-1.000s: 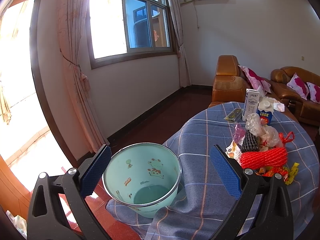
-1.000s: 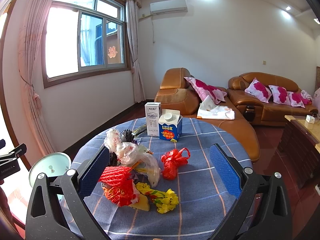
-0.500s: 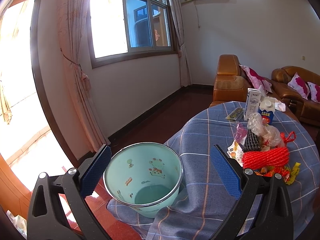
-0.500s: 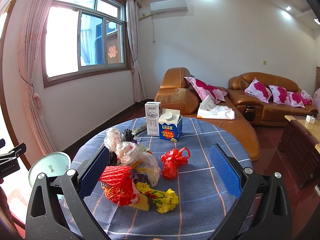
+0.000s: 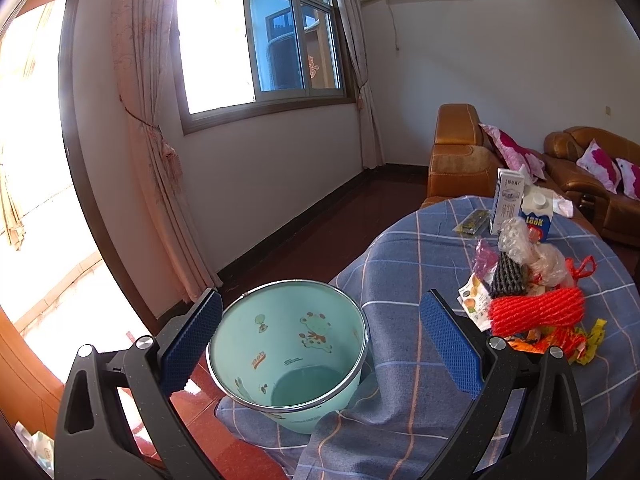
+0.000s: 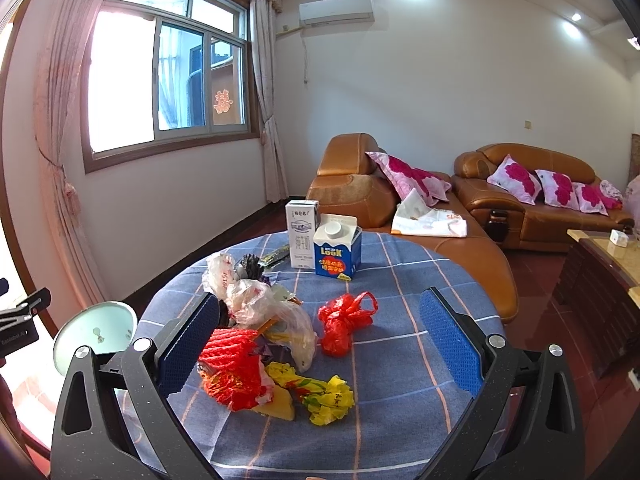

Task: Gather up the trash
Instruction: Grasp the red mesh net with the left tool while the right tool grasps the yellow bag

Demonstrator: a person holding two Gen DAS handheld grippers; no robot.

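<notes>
Left wrist view: wide-open left claw (image 5: 320, 344) straddling the tilted green bin (image 5: 288, 350) at the desk (image 5: 400, 264) edge, right claw (image 6: 320, 344) equally wide above loose trash (image 6: 256, 344) — risks nudging bin floorward.

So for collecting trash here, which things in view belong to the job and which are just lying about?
Job:
green bin
red net
clear plastic bag
red plastic bag
yellow wrapper
both open grippers, left and right

Possibly trash:
white carton
blue carton

Lying about:
sofa
pink cushions
</notes>
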